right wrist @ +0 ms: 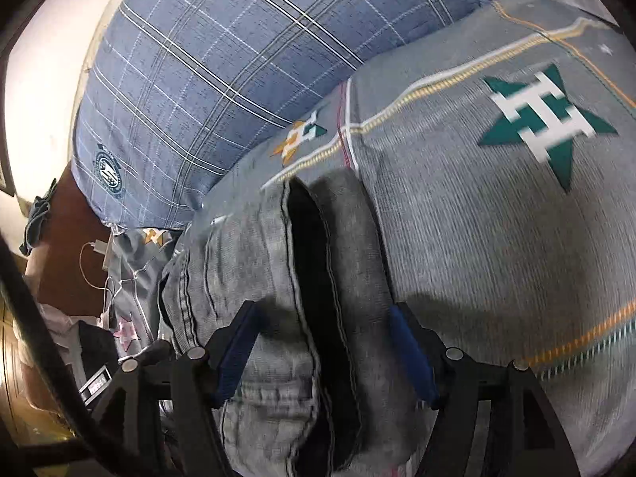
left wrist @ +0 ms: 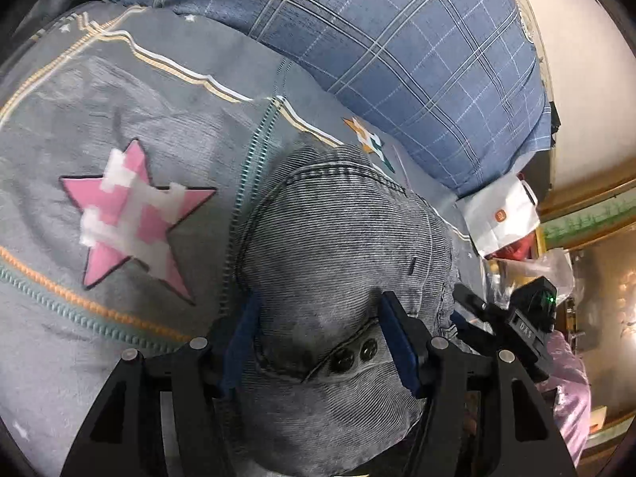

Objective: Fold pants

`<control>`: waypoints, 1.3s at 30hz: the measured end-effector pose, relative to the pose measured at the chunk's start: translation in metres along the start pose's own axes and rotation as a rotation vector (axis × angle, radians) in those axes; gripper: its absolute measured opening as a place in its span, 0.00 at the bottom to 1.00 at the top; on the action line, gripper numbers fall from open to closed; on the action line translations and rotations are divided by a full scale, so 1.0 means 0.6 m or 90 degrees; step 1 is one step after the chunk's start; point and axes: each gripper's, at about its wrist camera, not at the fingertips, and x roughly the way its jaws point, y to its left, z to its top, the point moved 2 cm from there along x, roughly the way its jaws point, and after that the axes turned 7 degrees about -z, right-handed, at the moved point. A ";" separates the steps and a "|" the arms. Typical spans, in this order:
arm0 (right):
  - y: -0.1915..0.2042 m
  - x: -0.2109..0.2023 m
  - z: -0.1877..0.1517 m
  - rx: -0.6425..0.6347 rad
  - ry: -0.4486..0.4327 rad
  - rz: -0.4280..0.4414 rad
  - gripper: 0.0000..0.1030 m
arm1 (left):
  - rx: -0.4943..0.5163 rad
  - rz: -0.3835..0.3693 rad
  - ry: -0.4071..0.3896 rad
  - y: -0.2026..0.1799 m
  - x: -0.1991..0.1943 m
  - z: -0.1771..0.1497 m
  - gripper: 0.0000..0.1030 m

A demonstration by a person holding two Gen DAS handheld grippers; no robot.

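Grey denim pants [left wrist: 338,238] lie in a folded bundle on a grey bedspread [left wrist: 79,127]. In the left wrist view two dark buttons [left wrist: 353,353] at the waistband sit between the blue-padded fingers. My left gripper [left wrist: 318,310] is open, its fingers on either side of the waistband end. In the right wrist view the pants [right wrist: 246,254] show a dark open leg or waist gap [right wrist: 310,246]. My right gripper [right wrist: 322,318] is open and straddles the denim. The right gripper's black body [left wrist: 516,314] shows at the right of the left wrist view.
A blue plaid pillow [left wrist: 397,39] lies at the back of the bed, also in the right wrist view [right wrist: 198,59]. A pink star [left wrist: 135,214] and a green star [right wrist: 544,119] are printed on the bedspread. A white paper bag [left wrist: 501,214] and clutter stand beside the bed.
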 end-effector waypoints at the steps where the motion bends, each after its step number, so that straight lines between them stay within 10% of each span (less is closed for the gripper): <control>1: 0.003 0.001 0.004 -0.003 -0.001 0.015 0.69 | 0.010 0.005 -0.005 -0.001 0.003 0.002 0.61; 14: -0.012 0.026 -0.009 0.014 0.020 0.028 0.69 | -0.031 -0.023 -0.006 0.037 0.017 0.008 0.60; 19: 0.002 0.030 -0.017 -0.027 0.013 -0.032 0.54 | -0.037 -0.034 -0.017 0.039 0.020 0.001 0.55; 26: 0.053 0.007 -0.040 -0.128 -0.032 -0.089 0.15 | 0.058 -0.021 -0.068 -0.014 -0.004 -0.018 0.23; 39: 0.214 -0.080 -0.055 -0.194 -0.114 0.025 0.13 | 0.073 -0.057 -0.172 -0.054 -0.186 0.022 0.21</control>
